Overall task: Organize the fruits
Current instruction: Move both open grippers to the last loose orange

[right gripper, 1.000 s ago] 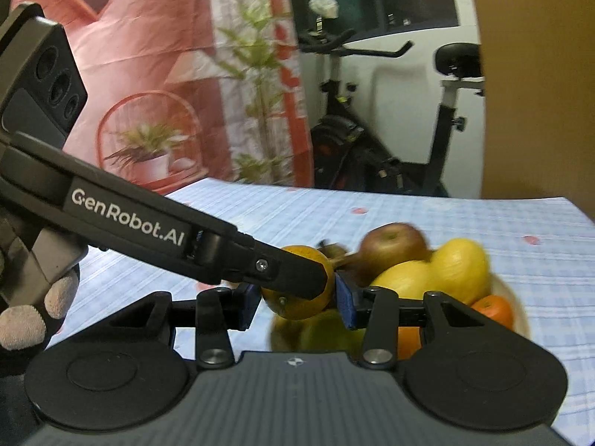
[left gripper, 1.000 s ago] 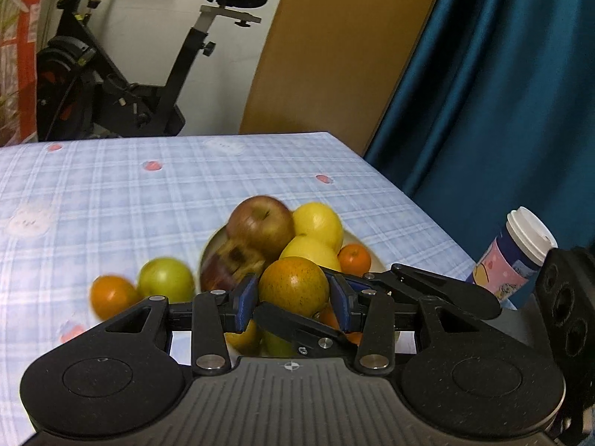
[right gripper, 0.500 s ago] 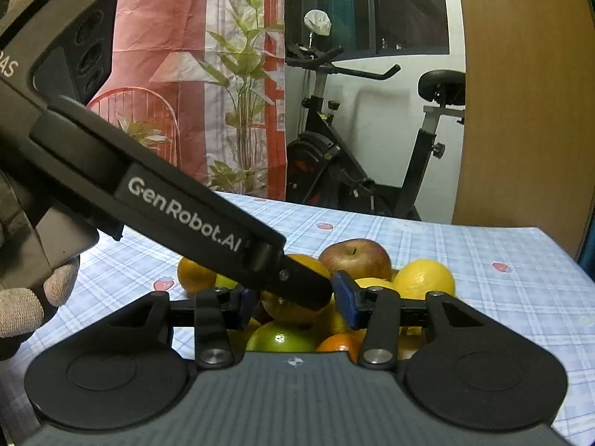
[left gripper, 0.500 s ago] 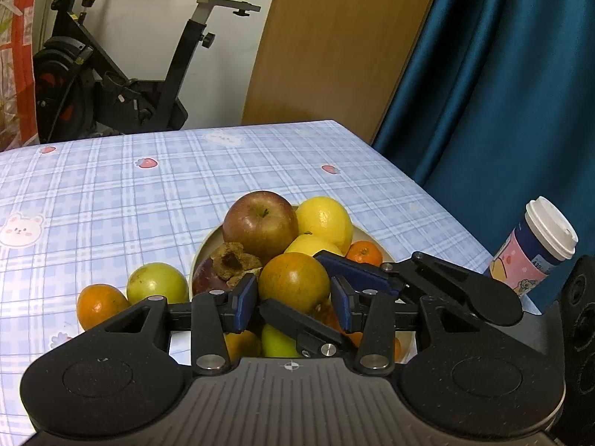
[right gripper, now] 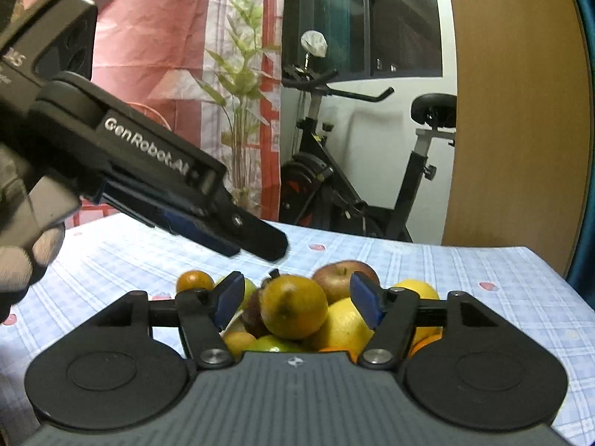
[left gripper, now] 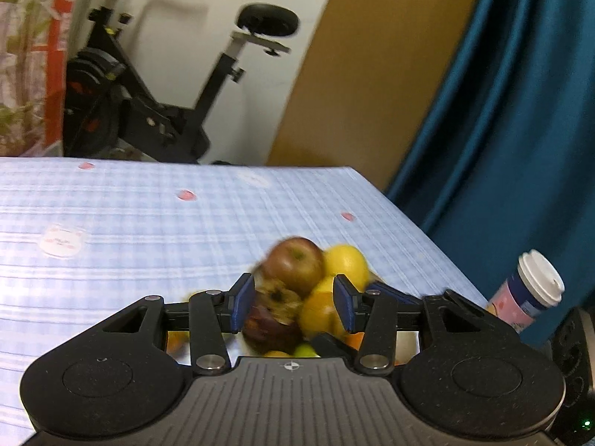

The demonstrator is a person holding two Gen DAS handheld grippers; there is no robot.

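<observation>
A bowl is piled with fruit: a red apple, yellow lemons, a dried brown fruit and a greenish orange on top. My left gripper is open and empty above the pile, its view blurred; it also shows in the right wrist view, raised over the table. My right gripper is open, its pads either side of the greenish orange but apart from it. An orange and a green fruit lie on the table left of the bowl.
The table has a blue checked cloth. A lidded paper cup stands at its right edge beside a teal curtain. An exercise bike and a wooden panel stand behind the table.
My left gripper let go of the greenish orange, which now rests on the pile, and lifted up and away. My right gripper opened wider around that orange.
</observation>
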